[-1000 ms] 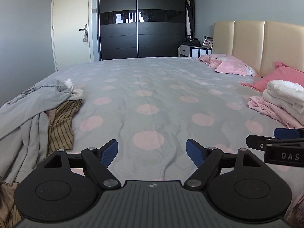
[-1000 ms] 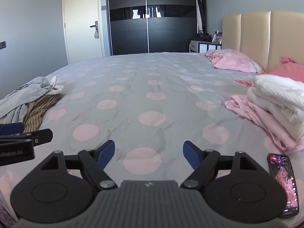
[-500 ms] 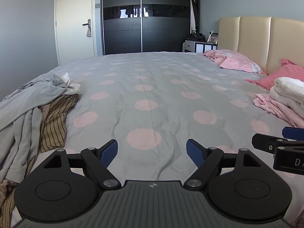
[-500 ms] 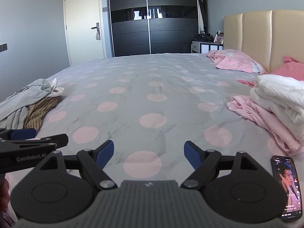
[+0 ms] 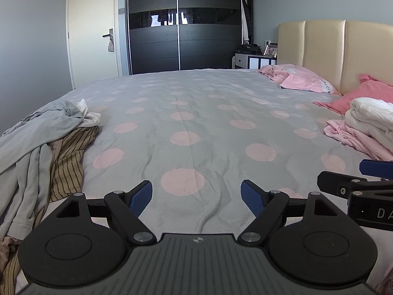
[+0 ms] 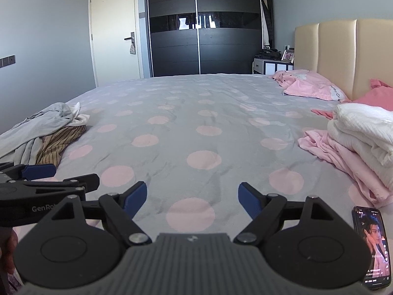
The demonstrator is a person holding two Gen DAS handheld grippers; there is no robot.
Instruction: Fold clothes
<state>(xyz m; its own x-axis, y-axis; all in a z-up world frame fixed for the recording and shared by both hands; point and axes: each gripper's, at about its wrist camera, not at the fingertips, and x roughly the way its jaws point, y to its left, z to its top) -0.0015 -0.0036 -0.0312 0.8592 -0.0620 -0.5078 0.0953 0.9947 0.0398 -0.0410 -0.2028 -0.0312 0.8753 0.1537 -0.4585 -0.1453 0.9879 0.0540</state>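
A heap of unfolded clothes lies at the bed's left edge: a grey garment (image 5: 36,135) (image 6: 41,125) over a brown striped one (image 5: 66,162) (image 6: 59,142), with a bit of white cloth behind. At the right sits a stack of folded white items (image 5: 371,120) (image 6: 363,132) on pink clothes (image 5: 351,135) (image 6: 343,152). My left gripper (image 5: 196,196) hovers open over the grey dotted bedspread (image 5: 196,123), holding nothing. Beside it, my right gripper (image 6: 192,199) is open and empty too. Each gripper shows at the edge of the other's view.
A phone (image 6: 372,245) with a lit screen lies on the bed at the near right. Pink pillows (image 5: 304,81) rest against the beige headboard (image 5: 343,51). A dark wardrobe (image 5: 184,24), a door (image 5: 95,34) and a bedside cabinet (image 5: 255,60) stand beyond the bed.
Both views have tilted a little upward, showing more of the wardrobe and wall. The left gripper reaches farther into the right wrist view. Both jaws stay open; the clothes have not moved.
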